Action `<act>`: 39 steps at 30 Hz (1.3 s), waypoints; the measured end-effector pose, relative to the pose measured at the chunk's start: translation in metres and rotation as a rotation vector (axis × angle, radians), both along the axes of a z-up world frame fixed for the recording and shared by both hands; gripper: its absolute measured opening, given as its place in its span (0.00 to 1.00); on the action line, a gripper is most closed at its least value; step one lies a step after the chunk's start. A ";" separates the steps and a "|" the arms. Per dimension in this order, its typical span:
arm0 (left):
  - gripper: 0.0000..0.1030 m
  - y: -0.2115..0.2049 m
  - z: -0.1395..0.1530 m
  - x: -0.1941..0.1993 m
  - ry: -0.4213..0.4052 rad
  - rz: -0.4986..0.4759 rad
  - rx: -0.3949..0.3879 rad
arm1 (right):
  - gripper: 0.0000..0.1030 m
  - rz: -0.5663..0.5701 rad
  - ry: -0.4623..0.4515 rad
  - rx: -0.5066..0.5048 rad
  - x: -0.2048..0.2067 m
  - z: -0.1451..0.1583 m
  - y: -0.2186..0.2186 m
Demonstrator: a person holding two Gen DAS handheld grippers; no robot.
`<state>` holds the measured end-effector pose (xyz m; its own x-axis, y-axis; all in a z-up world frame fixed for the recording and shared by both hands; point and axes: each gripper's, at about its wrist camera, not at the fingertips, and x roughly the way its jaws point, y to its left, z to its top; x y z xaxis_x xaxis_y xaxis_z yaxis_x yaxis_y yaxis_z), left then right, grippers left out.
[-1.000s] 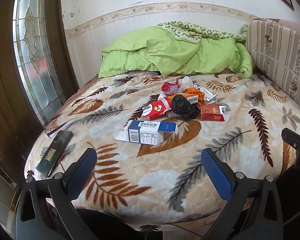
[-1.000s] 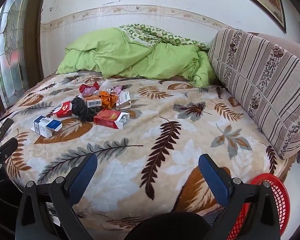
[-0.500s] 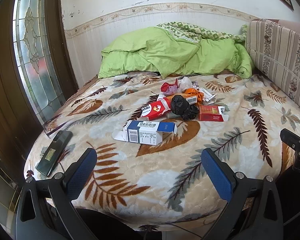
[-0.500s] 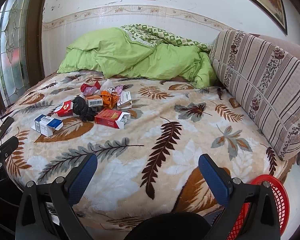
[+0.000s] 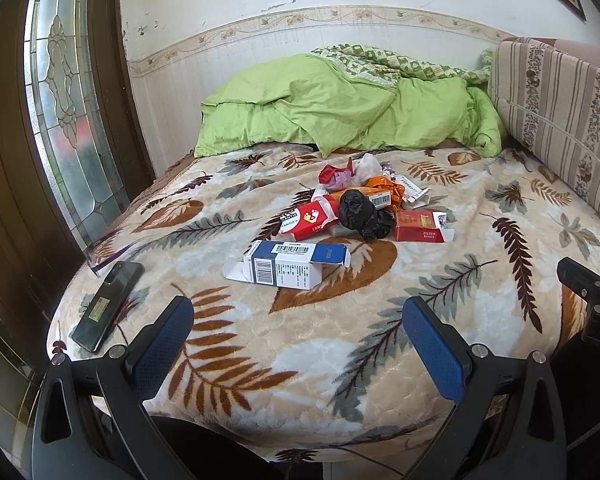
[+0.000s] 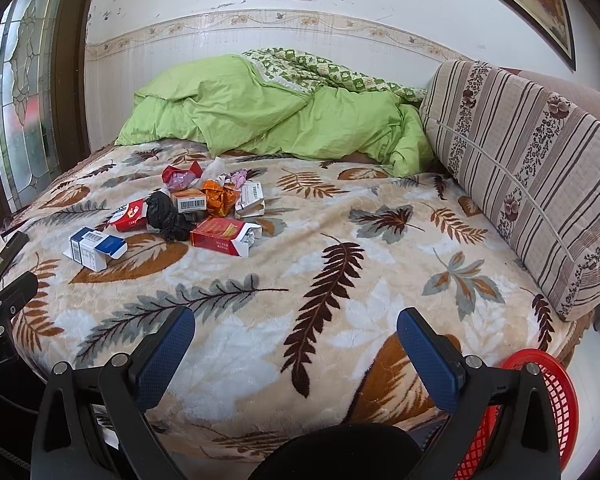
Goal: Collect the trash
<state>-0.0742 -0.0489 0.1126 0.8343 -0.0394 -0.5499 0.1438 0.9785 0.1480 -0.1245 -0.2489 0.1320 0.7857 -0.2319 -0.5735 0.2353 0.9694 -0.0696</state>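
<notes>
Both empty, fingers wide apart: left gripper [image 5: 298, 334], right gripper [image 6: 296, 336]. Best to start with nearest box [image 5: 290, 264], grip across narrow sides, drop into basket [image 6: 540, 408], probably floor-level.

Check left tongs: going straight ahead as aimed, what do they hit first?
Likely the blue-and-white carton, lying nearest on the blanket ahead of the open left tongs. Depth is unclear; a low path could brush blanket first.

Right gripper [image 6: 296, 336] hangs wide open over the leaf-print blanket [image 6: 340, 280], crumpled trash pile [image 6: 188, 212] ahead-left, red mesh basket [image 6: 540, 400] lower right.
</notes>
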 end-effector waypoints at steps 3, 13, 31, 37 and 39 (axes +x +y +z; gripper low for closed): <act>1.00 0.000 0.000 0.000 -0.001 0.000 -0.001 | 0.99 0.000 -0.001 0.001 0.000 0.000 0.000; 1.00 -0.002 -0.003 -0.006 0.003 -0.002 -0.002 | 0.99 0.005 0.010 0.010 -0.001 -0.001 0.003; 1.00 0.065 -0.020 0.081 0.277 0.089 -0.246 | 0.95 0.247 0.140 0.267 0.063 -0.025 0.011; 0.75 0.081 -0.041 0.131 0.446 0.142 -0.428 | 0.95 0.227 0.184 0.300 0.073 -0.036 0.007; 0.72 0.078 -0.050 0.146 0.504 0.163 -0.485 | 0.95 0.230 0.172 0.295 0.076 -0.034 0.007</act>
<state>0.0718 0.0289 0.0621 0.4995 -0.2732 -0.8221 -0.0738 0.9321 -0.3545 -0.0488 -0.2418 0.0977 0.6849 0.1325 -0.7164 0.0197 0.9796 0.2001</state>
